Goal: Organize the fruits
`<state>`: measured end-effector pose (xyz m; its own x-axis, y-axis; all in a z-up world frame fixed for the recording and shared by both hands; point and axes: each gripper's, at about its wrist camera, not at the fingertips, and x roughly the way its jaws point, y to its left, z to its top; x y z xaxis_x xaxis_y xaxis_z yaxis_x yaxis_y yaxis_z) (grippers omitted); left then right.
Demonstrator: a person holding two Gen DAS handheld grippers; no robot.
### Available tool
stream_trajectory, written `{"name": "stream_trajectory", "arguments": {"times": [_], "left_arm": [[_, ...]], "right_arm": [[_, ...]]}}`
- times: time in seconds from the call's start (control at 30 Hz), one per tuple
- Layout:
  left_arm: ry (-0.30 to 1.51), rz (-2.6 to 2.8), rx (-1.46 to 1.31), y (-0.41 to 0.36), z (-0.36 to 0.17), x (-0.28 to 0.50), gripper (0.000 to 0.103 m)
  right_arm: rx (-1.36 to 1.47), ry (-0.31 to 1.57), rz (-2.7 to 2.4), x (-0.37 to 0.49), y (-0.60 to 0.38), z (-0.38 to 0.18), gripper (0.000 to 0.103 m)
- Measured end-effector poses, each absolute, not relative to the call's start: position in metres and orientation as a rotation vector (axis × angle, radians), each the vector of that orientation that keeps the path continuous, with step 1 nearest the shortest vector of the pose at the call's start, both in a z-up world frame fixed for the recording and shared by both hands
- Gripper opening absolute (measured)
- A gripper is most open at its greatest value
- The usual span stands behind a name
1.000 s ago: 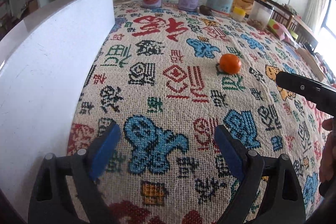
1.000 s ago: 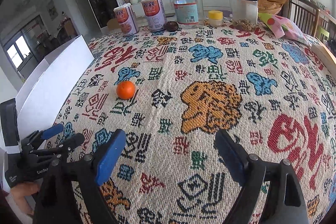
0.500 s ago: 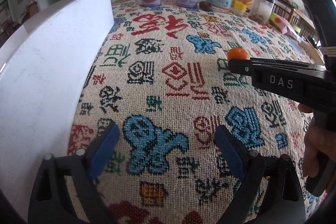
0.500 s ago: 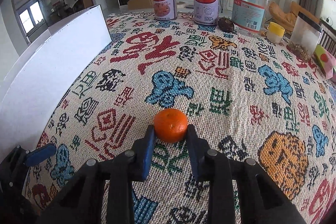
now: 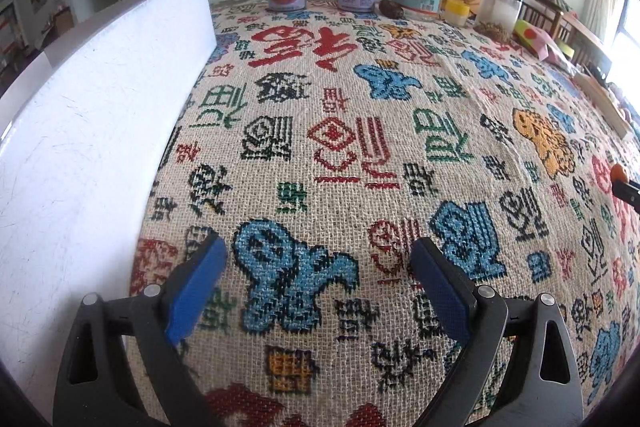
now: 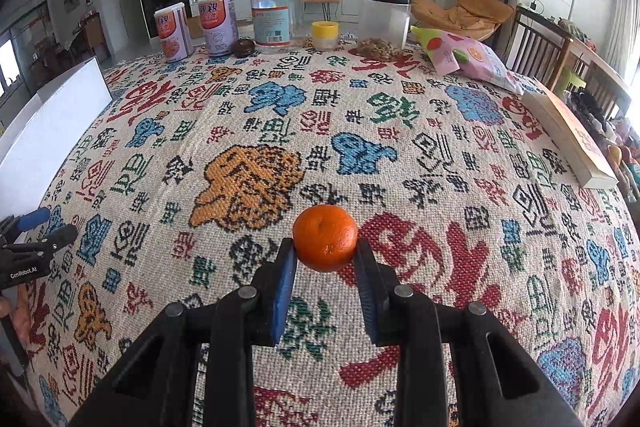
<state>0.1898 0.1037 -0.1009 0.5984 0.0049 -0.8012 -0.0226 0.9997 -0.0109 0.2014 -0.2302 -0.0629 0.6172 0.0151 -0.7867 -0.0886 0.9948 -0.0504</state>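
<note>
My right gripper (image 6: pixel 325 259) is shut on a small orange tangerine (image 6: pixel 325 243) and holds it between its blue pads above the patterned tablecloth (image 6: pixel 360 131). In the left wrist view the tangerine (image 5: pixel 618 171) shows only as a sliver at the far right edge. My left gripper (image 5: pixel 316 267) is open and empty, low over the cloth next to a white board (image 5: pixel 92 131) on its left. The left gripper also shows at the left edge of the right wrist view (image 6: pixel 40 227).
At the table's far edge stand two cans (image 6: pixel 172 33), a clear jar (image 6: pixel 276 17), a small yellow-lidded pot (image 6: pixel 325 35) and a black-lidded jar (image 6: pixel 385 23). A snack bag (image 6: pixel 468 61) and a book (image 6: pixel 572 139) lie at the right.
My right gripper has carried the tangerine away to the right, off the spot in front of the left gripper. The left gripper has stayed in place, open.
</note>
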Motion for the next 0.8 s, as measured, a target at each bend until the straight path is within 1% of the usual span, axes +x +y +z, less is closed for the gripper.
{"name": "stream_trajectory", "arguments": {"times": [0.1, 0.17, 0.2, 0.23, 0.27, 0.3, 0.4, 0.47, 0.53, 0.6, 0.67, 0.8], "left_arm": [[0.929, 0.017, -0.019, 0.104, -0.101, 0.19, 0.095], [0.929, 0.017, -0.019, 0.103, -0.101, 0.19, 0.095], [0.93, 0.016, -0.019, 0.103, -0.101, 0.19, 0.096], [0.931, 0.015, -0.018, 0.103, -0.101, 0.19, 0.096], [0.931, 0.016, -0.016, 0.103, -0.101, 0.191, 0.096], [0.931, 0.021, -0.013, 0.102, -0.1, 0.191, 0.096], [0.94, -0.019, -0.065, 0.09, -0.084, 0.197, 0.095], [0.877, -0.077, -0.137, 0.076, -0.06, 0.205, 0.096], [0.803, -0.149, -0.191, 0.056, -0.035, 0.223, 0.096], [0.748, -0.227, -0.182, 0.034, -0.019, 0.256, 0.096], [0.715, -0.273, -0.107, 0.013, -0.014, 0.299, 0.096], [0.665, -0.267, 0.041, -0.011, -0.029, 0.393, 0.096]], "right_arm": [[-0.05, 0.925, 0.022, 0.2, -0.254, -0.078, 0.03], [-0.007, 0.902, 0.025, 0.195, -0.261, -0.081, 0.033], [-0.001, 0.902, 0.021, 0.195, -0.261, -0.081, 0.046], [0.004, 0.899, 0.023, 0.194, -0.262, -0.081, 0.067], [0.012, 0.892, 0.024, 0.193, -0.262, -0.08, 0.078], [0.023, 0.881, 0.021, 0.189, -0.263, -0.08, 0.092], [0.063, 0.877, 0.017, 0.182, -0.27, -0.081, 0.094], [0.102, 0.903, 0.011, 0.181, -0.276, -0.085, 0.094], [0.111, 0.898, 0.012, 0.18, -0.277, -0.085, 0.098], [0.095, 0.906, 0.008, 0.181, -0.274, -0.086, 0.099], [0.077, 0.916, 0.005, 0.182, -0.271, -0.087, 0.101], [0.065, 0.924, 0.004, 0.183, -0.27, -0.088, 0.103]]}}
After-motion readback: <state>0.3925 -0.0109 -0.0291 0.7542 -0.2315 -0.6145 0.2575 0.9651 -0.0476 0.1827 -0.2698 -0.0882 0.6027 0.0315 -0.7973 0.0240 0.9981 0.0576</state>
